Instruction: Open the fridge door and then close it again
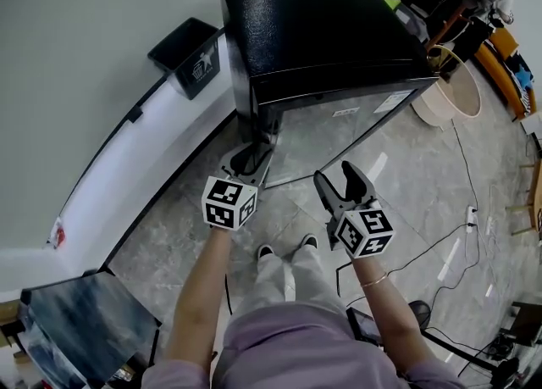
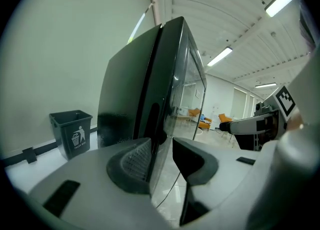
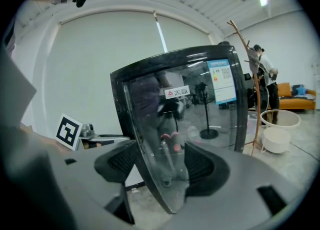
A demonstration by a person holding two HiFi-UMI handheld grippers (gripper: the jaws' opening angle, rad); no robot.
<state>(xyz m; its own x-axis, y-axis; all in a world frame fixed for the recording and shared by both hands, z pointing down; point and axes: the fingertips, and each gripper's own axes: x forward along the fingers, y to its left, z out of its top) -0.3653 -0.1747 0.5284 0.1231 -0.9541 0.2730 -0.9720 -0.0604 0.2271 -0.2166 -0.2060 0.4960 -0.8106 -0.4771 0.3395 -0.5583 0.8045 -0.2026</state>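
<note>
Glass fridge door [image 1: 339, 129] looks shut; the left gripper [image 1: 250, 157] straddles its edge, jaws half-narrowed but not pinching, probably to pull. The right gripper [image 1: 337, 177] hangs wide apart, empty.

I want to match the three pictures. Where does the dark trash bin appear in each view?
Head view: trash bin, upper left, by the wall, left of the fridge.
Left gripper view: lower left, also left of the fridge.
Right gripper view: not in it.
Shared landmark: the black fridge, seen in all three.
</note>
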